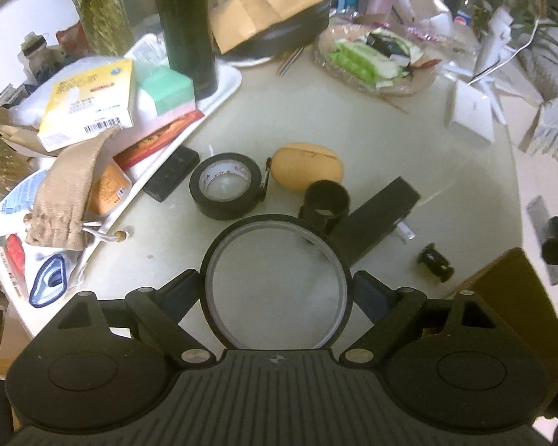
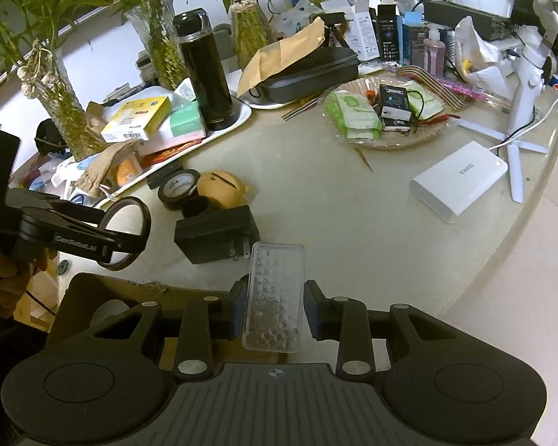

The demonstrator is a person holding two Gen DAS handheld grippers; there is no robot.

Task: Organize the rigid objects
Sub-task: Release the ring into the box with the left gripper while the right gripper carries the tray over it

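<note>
tape ring [image 1: 275, 282] sits pinched in my left gripper [image 1: 277, 297], carried toward the box, i think. my right gripper [image 2: 273, 310] brackets the clear case [image 2: 273, 297], grip uncertain.

Left wrist view: close above table [image 1: 353, 130], looking forward and down along own fingers. Right wrist view: further back at near table edge, higher, wider sweep. Both share tape roll [image 1: 225, 190] [image 2: 178, 188], yellow case [image 1: 307, 166] [image 2: 221, 188], black thermos [image 1: 188, 26] [image 2: 207, 70].
</note>
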